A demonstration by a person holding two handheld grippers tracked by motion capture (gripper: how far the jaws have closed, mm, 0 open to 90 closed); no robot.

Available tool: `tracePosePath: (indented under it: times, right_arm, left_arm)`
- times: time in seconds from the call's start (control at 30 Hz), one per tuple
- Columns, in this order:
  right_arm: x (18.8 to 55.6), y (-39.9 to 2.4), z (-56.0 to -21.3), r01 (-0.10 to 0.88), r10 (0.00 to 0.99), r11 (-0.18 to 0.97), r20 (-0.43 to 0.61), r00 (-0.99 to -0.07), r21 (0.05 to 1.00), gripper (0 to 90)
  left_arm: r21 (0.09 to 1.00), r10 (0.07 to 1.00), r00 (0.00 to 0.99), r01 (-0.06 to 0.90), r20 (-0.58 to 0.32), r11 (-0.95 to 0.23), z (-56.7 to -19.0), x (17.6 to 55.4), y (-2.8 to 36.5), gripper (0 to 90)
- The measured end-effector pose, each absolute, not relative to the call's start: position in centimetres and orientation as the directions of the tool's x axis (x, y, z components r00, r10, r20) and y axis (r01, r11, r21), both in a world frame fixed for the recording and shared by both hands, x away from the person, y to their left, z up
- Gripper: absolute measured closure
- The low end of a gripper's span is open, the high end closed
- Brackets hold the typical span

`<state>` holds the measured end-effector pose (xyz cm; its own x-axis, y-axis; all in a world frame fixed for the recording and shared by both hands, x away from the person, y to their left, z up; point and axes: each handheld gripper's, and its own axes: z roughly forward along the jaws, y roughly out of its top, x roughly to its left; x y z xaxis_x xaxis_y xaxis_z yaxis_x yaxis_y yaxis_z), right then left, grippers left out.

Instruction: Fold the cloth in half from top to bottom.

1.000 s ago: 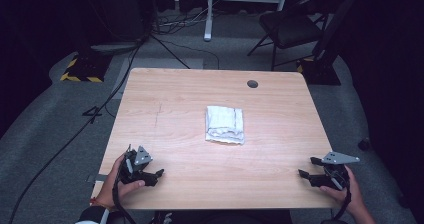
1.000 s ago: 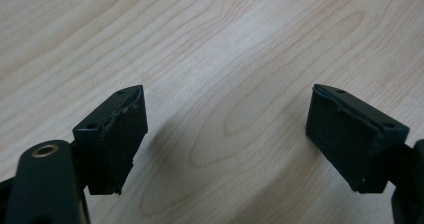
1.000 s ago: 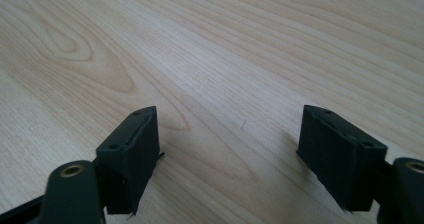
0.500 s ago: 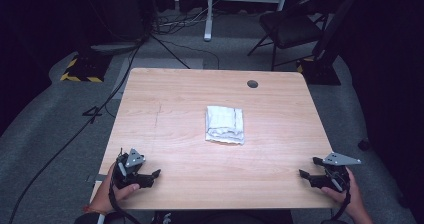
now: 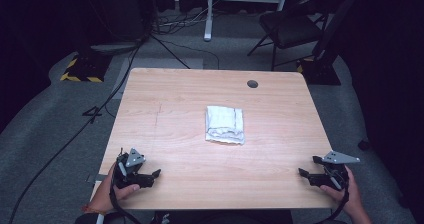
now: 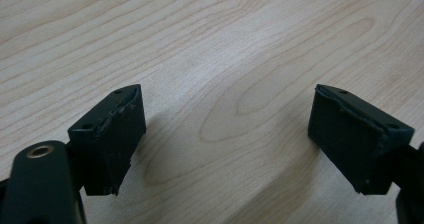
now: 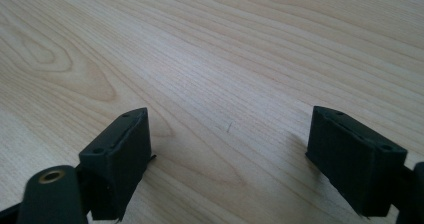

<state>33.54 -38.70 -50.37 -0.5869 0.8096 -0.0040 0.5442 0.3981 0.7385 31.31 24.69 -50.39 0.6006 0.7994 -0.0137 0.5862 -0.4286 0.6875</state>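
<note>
High view: both tools, left tool (image 5: 150, 176) and right tool (image 5: 306, 173), gape empty (folded cloth (image 5: 225, 125) lies well apart, mid-table (image 5: 175, 104)).

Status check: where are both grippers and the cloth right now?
Left gripper open, near table edge. Right gripper open, opposite corner. Folded white cloth mid-table, untouched. Nothing between.

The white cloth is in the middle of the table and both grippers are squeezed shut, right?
Not quite. The white cloth does lie mid-table, but the left gripper and right gripper are open: each gripper view shows its jaws wide apart over bare wood.
</note>
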Motion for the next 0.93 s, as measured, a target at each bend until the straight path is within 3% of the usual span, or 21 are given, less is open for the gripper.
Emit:
tracePosePath:
  times: [0.93]
  right_arm:
    - [33.53,-38.7,-50.37,0.544,0.81,0.399,-0.006,-0.586,0.738,17.9]
  left_arm:
    - [0.686,0.795,0.606,0.583,-0.011,-0.435,-50.4,31.46,24.72,14.1]
